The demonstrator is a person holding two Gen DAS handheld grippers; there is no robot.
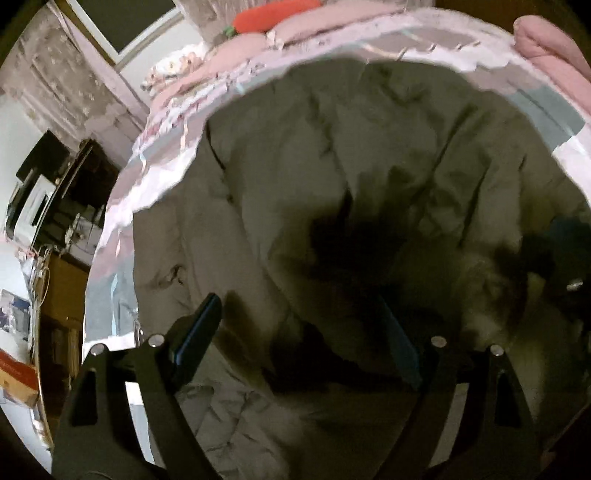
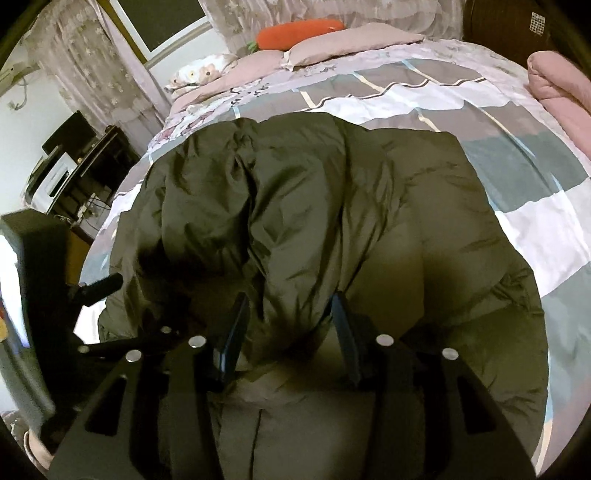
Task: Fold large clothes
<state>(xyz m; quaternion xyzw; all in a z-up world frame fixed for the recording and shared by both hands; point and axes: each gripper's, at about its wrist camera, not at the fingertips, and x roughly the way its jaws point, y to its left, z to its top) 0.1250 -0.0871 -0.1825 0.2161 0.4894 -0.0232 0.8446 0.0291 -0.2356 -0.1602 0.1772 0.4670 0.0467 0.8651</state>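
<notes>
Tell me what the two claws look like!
Both look alike. The left claw and right claw are built from matte black angular arms with long cut-out slots and round shiny silver bolt heads at the joints. Each has two flat, narrow fingers with dark blue pads on the inner faces. No cables, sleeves or markings show.

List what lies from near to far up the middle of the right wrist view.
Right tool, its fingers apart around a ridge of fabric → olive puffer jacket → checked bedspread → pink pillow → orange carrot plush → lace curtain.
</notes>
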